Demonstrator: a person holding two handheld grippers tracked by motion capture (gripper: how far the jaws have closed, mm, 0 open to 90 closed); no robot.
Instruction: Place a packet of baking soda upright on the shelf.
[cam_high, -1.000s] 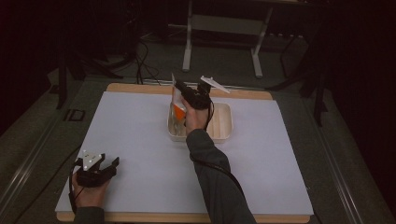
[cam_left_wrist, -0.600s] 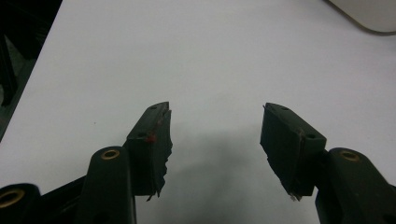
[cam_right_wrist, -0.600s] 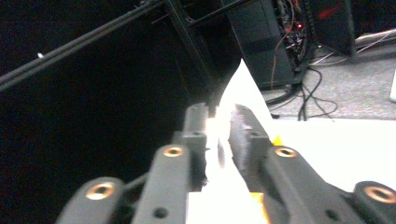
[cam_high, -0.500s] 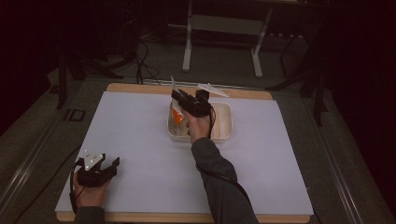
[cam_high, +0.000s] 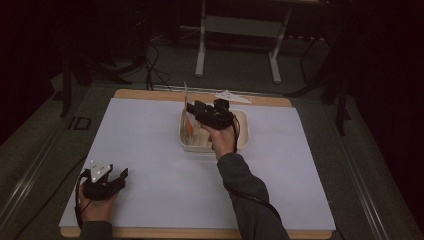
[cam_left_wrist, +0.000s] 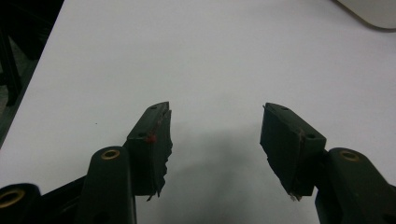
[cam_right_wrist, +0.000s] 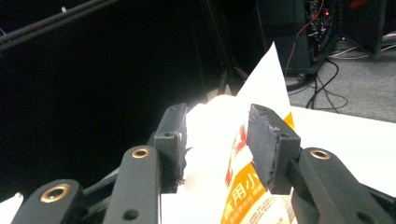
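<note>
Packet in right tool over tray, left tool idle

Counter (cam_high: 150, 150) first: white sheet on wooden board, mostly bare. Dark room around, cables on floor, metal stand legs (cam_high: 200, 50) behind far edge. Cream tray (cam_high: 242, 132) at far centre of counter. White paper scrap (cam_high: 230, 96) on board edge beyond tray.

Packet (cam_right_wrist: 252, 177): white with orange print, standing upright at tray's left end, sitting between right tool's jaws. Right tool (cam_high: 200, 111) reaching in over tray; jaws partly closed around packet's upper part, contact on near pad plausible, firm grip not certain. Left tool (cam_left_wrist: 215, 135) near front left corner, well apart from tray, jaws spread wide, holding nothing, hovering low over sheet.

Likely step: gripping or placing packet at tray. To do well: pinch flat face squarely, near top edge, gentle squeeze since thin packet likely to crumple; keep upright, clear of tray wall. Risk: slipping from loose pinch.
</note>
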